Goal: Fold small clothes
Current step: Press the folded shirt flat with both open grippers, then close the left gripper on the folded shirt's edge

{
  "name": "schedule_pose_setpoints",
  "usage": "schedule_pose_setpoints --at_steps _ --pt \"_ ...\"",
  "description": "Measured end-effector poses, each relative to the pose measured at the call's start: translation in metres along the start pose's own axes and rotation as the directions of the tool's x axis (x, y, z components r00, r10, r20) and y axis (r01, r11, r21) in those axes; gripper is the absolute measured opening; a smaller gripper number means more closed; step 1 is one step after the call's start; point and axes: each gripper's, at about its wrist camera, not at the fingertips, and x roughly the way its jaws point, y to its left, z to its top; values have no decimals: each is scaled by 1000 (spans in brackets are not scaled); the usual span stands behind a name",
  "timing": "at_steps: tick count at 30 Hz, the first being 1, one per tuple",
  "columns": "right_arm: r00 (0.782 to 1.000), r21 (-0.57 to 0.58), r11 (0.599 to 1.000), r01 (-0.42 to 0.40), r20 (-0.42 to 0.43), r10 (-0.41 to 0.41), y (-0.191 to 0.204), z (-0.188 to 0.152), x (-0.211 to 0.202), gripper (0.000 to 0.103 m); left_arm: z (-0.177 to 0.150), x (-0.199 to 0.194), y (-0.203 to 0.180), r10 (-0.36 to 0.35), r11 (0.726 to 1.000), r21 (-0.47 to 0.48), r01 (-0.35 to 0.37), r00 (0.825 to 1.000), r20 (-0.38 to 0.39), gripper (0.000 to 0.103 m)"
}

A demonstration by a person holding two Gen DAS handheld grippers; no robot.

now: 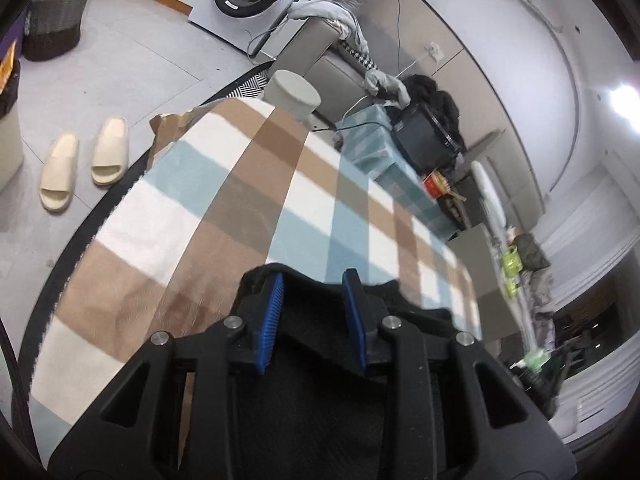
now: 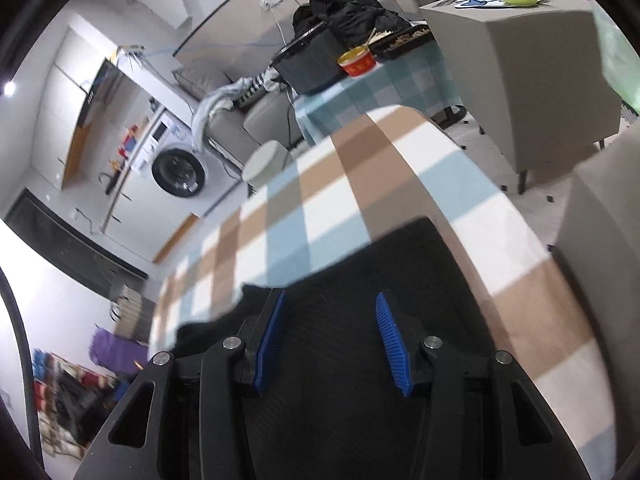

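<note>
A black garment [image 2: 400,264] lies on the checked blanket [image 2: 320,184] that covers the table. In the left wrist view its far edge [image 1: 384,292] bunches up at the fingertips. My left gripper [image 1: 314,292] stands narrow, with a dark fold filling the gap between its blue pads [image 1: 274,304], so it is shut on the cloth near the edge. My right gripper [image 2: 330,312] hovers over the flat middle of the garment. Its blue pads [image 2: 388,332] stand well apart and nothing is pinched between them.
A round white stool [image 1: 292,92] stands past the table's far end. Beside it is a side table with a teal checked cloth [image 2: 380,80], a black box and a red cup [image 2: 357,62]. Slippers [image 1: 84,160] lie on the floor at the left. A grey cabinet [image 2: 520,92] stands to the right.
</note>
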Motion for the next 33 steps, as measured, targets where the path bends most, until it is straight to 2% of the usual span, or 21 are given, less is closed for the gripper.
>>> schedule_pose_setpoints --at_steps 3,6,9,13,14,17,22,27,29,30,31,33 --pt "1000 -9 1000 10 -10 -10 -4 -6 -3 47 7 1 -5 33 999 7 -34 999 21 29" --pt "1000 -15 1000 11 -18 -11 -5 -9 -6 47 1 -5 -8 20 1000 23 -20 1000 21 30" --pt "1000 -41 999 21 -9 -21 -4 -12 -11 47 -2 -19 -2 39 998 38 -41 998 48 32" --pt "999 -65 998 25 -24 -26 -4 -18 -12 47 6 -36 21 70 997 -40 -67 994 79 36" --pt "999 -69 997 28 -25 -30 -4 -19 -13 47 4 -37 22 76 997 -31 -74 995 70 37" --pt "999 -81 996 34 -25 -36 -5 -22 -13 47 -12 -29 18 97 994 46 -98 995 18 38" --pt "998 -94 995 45 -42 -49 -8 -26 -9 47 -33 15 1 148 979 156 -135 986 -74 39" --pt "993 -149 984 98 -51 -106 -8 -25 -5 47 -33 41 -16 215 951 238 -198 976 -47 39" --pt "990 -180 976 123 -51 -134 -7 -24 -3 48 -29 44 -13 215 952 229 -204 976 -25 34" --pt "988 -190 973 133 -52 -145 -7 -23 0 48 -26 46 -11 206 954 223 -198 979 -13 21" --pt "986 -203 969 142 -56 -156 -7 -21 4 48 -24 46 -11 201 955 222 -195 980 -7 14" --pt "983 -215 964 159 -55 -175 -6 -18 11 48 -23 43 -12 187 954 236 -184 982 12 7"
